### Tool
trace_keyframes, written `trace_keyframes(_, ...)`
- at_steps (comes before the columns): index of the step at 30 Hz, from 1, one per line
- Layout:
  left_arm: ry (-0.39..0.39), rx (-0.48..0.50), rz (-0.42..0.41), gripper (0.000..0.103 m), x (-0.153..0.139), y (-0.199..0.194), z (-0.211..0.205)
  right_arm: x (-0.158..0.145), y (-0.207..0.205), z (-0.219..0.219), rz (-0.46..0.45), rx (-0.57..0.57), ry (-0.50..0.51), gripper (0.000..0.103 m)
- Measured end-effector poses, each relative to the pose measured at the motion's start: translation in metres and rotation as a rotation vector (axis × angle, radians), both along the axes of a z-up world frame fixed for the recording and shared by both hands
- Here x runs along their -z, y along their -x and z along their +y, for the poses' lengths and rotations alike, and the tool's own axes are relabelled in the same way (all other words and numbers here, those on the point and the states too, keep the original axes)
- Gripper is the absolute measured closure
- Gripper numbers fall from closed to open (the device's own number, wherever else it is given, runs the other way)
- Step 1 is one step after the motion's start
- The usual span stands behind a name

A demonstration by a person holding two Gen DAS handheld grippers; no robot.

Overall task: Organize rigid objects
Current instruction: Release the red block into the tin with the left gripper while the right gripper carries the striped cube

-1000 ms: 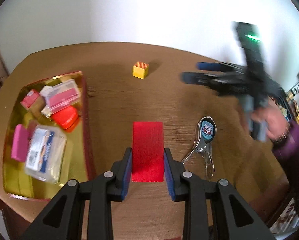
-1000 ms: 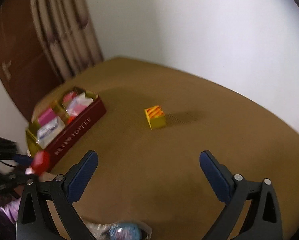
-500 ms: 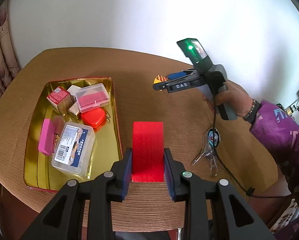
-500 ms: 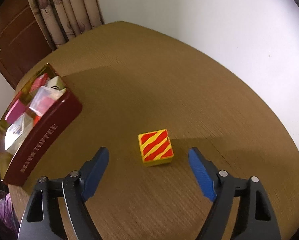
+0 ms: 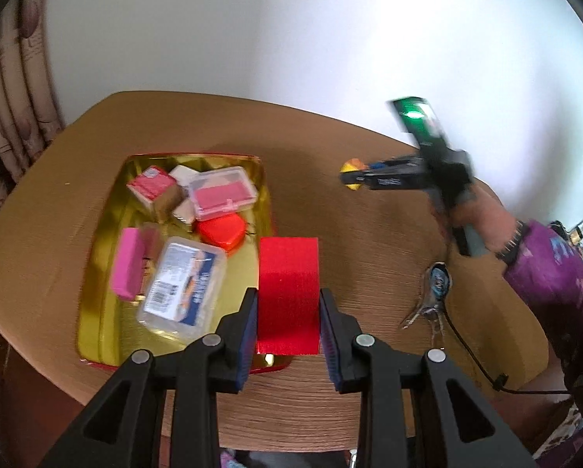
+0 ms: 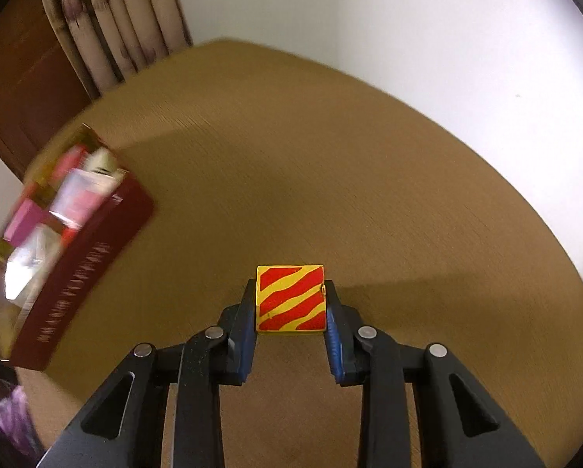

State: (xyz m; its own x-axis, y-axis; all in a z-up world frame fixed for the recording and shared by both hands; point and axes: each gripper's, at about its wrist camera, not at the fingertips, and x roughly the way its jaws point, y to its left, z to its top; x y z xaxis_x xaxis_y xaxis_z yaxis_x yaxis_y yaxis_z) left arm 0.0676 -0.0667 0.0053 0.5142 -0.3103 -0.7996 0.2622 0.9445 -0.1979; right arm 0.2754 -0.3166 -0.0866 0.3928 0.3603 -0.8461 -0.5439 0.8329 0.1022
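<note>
My left gripper (image 5: 287,297) is shut on a flat red block (image 5: 288,269), held just over the right rim of the gold tin (image 5: 190,155). The tin holds several small boxes, among them a pink block (image 5: 129,263) and a clear labelled case (image 5: 184,288). My right gripper (image 6: 290,292) has its jaws closing, and the blue pads press both sides of a yellow cube with red stripes (image 6: 290,298) above the table. In the left wrist view that right gripper (image 5: 354,178) shows far right with the cube (image 5: 352,167) at its tip.
A metal clip with a round blue tag (image 5: 436,282) lies on the brown table (image 5: 350,241) to the right. A person's hand and purple sleeve (image 5: 545,273) hold the right gripper, trailing a black cable (image 5: 471,355). The tin's dark red wall (image 6: 80,273) stands left of the cube. Curtains (image 6: 116,19) hang behind.
My right gripper came down around the striped cube and closed on it. My left gripper carried the red block leftward, from the bare table to the tin's right rim.
</note>
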Motion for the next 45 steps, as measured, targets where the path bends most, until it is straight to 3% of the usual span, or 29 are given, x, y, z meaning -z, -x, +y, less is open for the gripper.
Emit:
trace_keyframes(6, -0.054, -0.061, -0.030, 0.073, -0.002, -0.003, 0.024, -0.045, 0.067, -0.013, -0.055, 0.030, -0.176, 0.075)
trace_keyframes(10, -0.070, -0.046, -0.029, 0.073, 0.005, -0.022, 0.025, -0.062, 0.111, -0.017, -0.056, 0.041, -0.286, 0.075)
trace_keyframes(19, -0.055, 0.015, 0.040, 0.073, 0.036, -0.055, 0.004, -0.076, 0.151, -0.012, -0.043, 0.068, -0.334, 0.075)
trace_keyframes(30, -0.079, 0.011, 0.014, 0.073, 0.038, -0.053, 0.003, -0.085, 0.157, -0.003, -0.051, 0.073, -0.346, 0.075)
trace_keyframes(35, -0.094, -0.098, -0.070, 0.071, 0.023, -0.028, 0.026, -0.090, 0.159, 0.019, -0.046, 0.040, -0.353, 0.075)
trace_keyframes(39, -0.186, -0.263, -0.163, 0.066, 0.015, -0.001, 0.056, -0.092, 0.157, 0.068, -0.023, -0.043, -0.343, 0.075)
trace_keyframes(45, -0.268, -0.379, -0.241, 0.064, 0.014, 0.027, 0.086, -0.078, 0.133, 0.148, 0.057, -0.122, -0.346, 0.075)
